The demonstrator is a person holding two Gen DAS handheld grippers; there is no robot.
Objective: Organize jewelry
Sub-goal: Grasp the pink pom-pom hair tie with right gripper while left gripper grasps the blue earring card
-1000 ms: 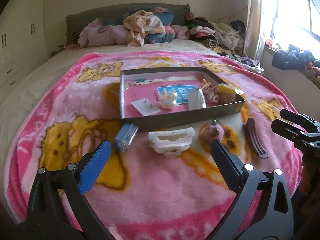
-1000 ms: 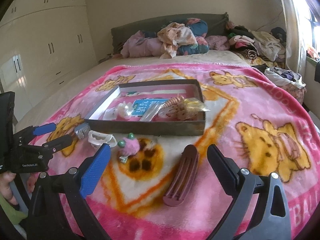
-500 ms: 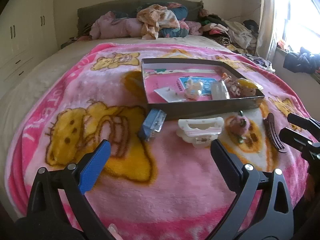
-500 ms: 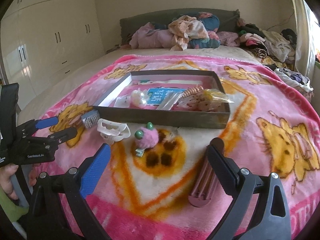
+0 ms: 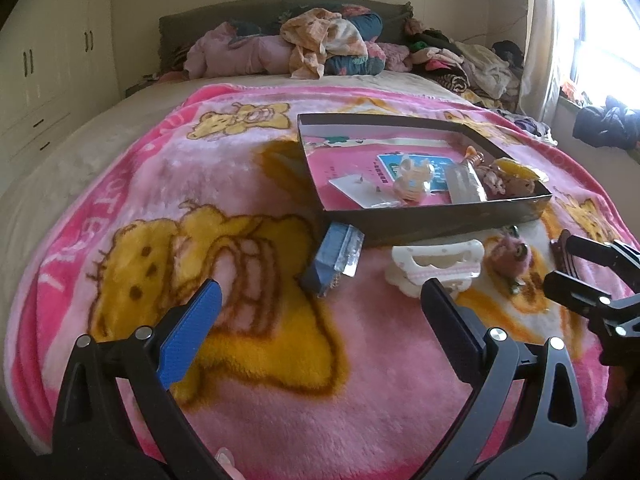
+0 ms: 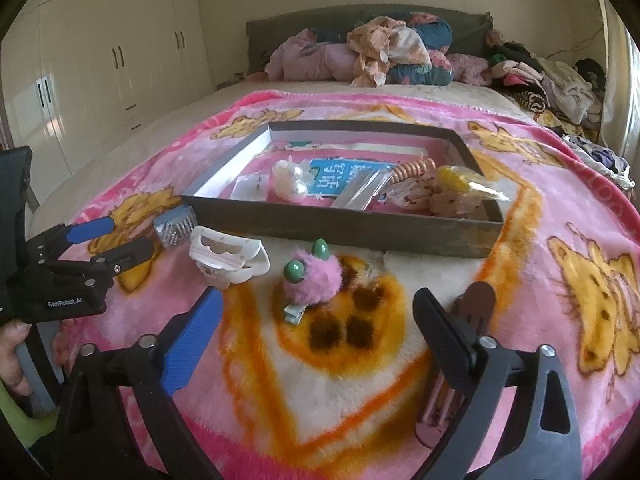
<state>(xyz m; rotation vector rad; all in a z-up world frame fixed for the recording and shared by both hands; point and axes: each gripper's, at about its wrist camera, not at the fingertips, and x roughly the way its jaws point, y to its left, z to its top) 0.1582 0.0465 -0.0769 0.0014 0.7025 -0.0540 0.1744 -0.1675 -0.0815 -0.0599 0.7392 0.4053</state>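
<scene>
Looking at the left wrist view first:
Left gripper (image 5: 320, 308): jaws spread wide, nothing between them, hovering over the pink blanket (image 5: 248, 360).
Blue packet (image 5: 332, 256): lies on the blanket just in front of the tray's near left corner.
White hair claw (image 5: 436, 266): right of the packet, close to the tray (image 5: 440, 220) wall.
Tray contents: cards, a pearly clip and bagged bits inside.

Right wrist view:
Right gripper (image 6: 316, 326): jaws wide open too, holding nothing.
Fuzzy pink clip (image 6: 312, 278): green-eyed, sits on the blanket ahead, between the fingers.
Maroon comb clip (image 6: 460, 340): partly hidden behind the right finger (image 6: 444, 336).
Left gripper (image 6: 116, 240): at the left edge, open, near the packet.
</scene>
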